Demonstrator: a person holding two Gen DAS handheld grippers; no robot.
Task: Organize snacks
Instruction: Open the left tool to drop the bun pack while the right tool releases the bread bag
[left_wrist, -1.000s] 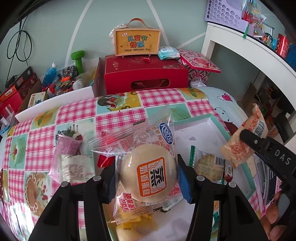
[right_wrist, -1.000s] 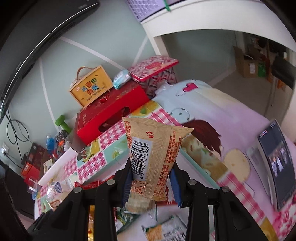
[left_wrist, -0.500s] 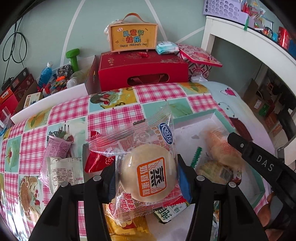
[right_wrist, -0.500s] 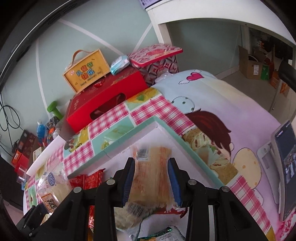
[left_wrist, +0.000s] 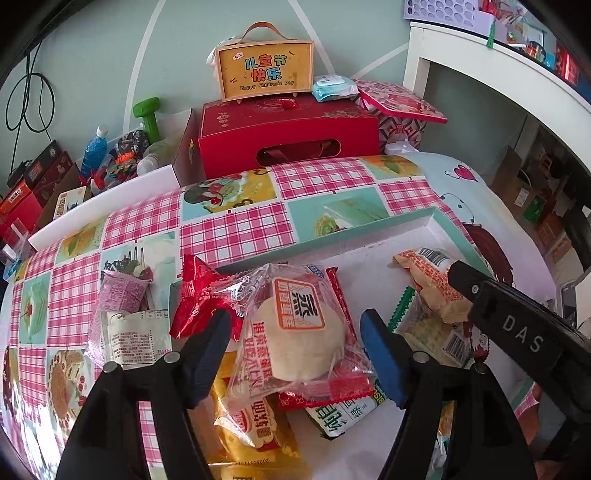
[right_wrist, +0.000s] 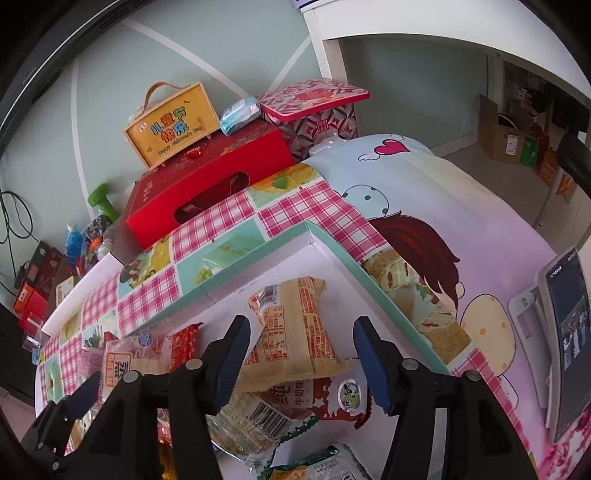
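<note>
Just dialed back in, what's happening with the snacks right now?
A person is dropping snacks into the shallow white tray with a mint-green rim. The left gripper is opening around a clear-wrapped round bun with an orange label, which now lies on the pile in the tray. The right gripper is opening too, over a tan packet with red print lying in the tray. Neither gripper's pads press on its snack.

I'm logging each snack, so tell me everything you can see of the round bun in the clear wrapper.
The round bun is pale and smooth, sealed in a clear crinkly wrapper with red print and an orange label on top. It lies flat on a pile of other snack packets in the white tray, between the fingers of the left gripper, whose jaws are opening and no longer press it.
</note>
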